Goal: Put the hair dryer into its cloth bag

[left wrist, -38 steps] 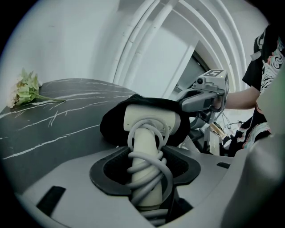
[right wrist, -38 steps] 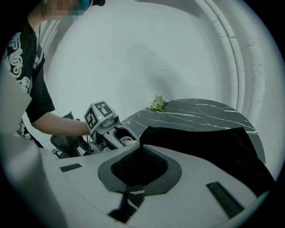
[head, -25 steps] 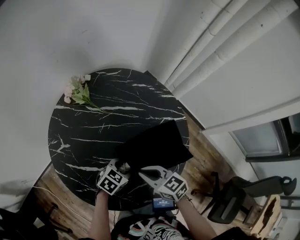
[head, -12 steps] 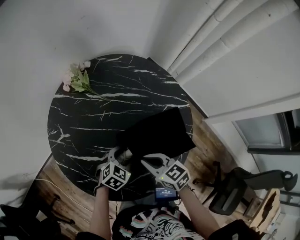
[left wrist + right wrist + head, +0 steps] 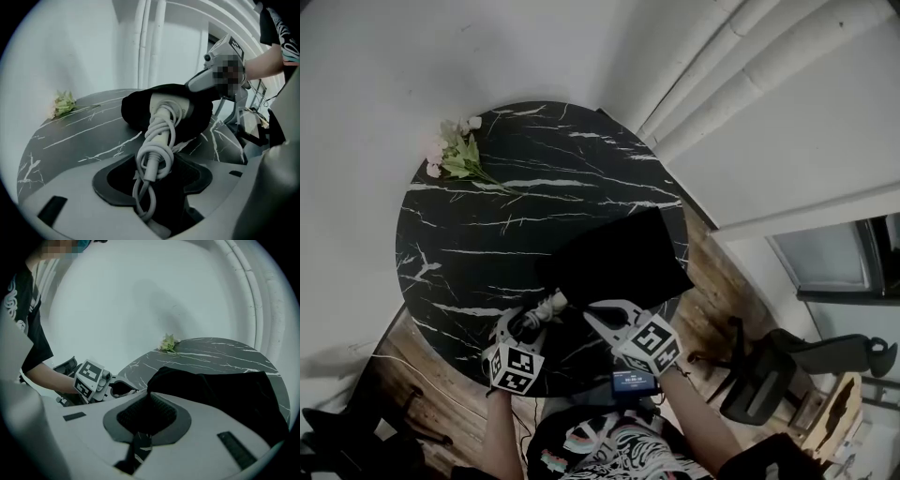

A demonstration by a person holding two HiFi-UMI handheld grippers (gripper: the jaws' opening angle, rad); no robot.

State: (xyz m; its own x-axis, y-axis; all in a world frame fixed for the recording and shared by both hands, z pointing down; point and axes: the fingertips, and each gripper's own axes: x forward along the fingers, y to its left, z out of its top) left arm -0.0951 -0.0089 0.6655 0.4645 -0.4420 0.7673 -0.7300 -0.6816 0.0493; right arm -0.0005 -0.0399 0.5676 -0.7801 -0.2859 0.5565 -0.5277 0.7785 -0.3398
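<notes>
Presently hair dryer (image 5: pixel 174 107) sits head-first in cloth bag (image 5: pixel 619 262) mouth on worktop (image 5: pixel 487 225), long axis toward left gripper (image 5: pixel 528 322); its jaws closing round coiled cord (image 5: pixel 154 154), not yet pressing; right gripper (image 5: pixel 602 312) jaws pinch bag rim.

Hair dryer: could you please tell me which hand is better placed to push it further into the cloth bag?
Left. On the left tool the jaws are closing with the hair dryer handle between them; the right tool is shut on the cloth bag edge.
</notes>
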